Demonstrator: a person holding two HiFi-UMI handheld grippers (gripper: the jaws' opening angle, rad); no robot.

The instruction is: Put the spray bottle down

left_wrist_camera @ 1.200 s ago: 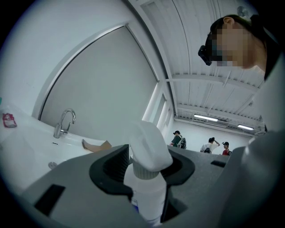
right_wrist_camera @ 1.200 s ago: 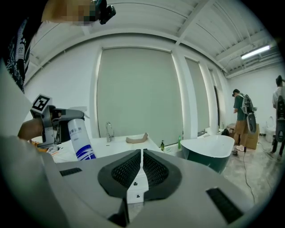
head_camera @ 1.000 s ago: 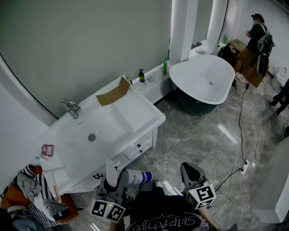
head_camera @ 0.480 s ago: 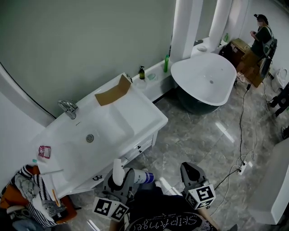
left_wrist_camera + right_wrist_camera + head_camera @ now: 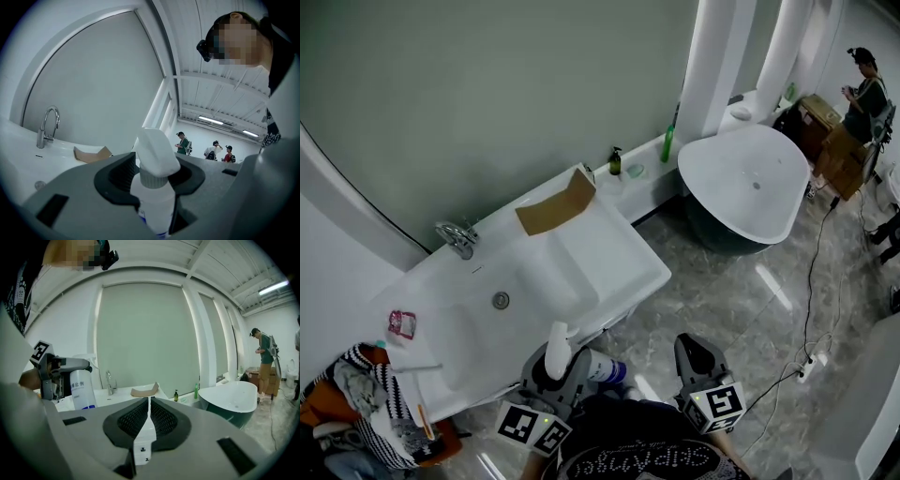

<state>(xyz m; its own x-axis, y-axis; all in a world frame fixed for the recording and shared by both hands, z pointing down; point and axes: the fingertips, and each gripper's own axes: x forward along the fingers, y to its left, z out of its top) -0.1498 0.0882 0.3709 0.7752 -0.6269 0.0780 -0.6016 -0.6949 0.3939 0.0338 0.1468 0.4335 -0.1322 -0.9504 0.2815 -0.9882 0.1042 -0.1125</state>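
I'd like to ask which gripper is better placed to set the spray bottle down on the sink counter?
Left: the left gripper holds the bottle beside the counter; the right gripper is shut and empty.

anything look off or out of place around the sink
A bent piece of brown cardboard sits at the far right corner of the white vanity top, an odd scrap for a washstand. A heap of striped cloth is piled beside the vanity's left end. Nothing looks spilled or broken.
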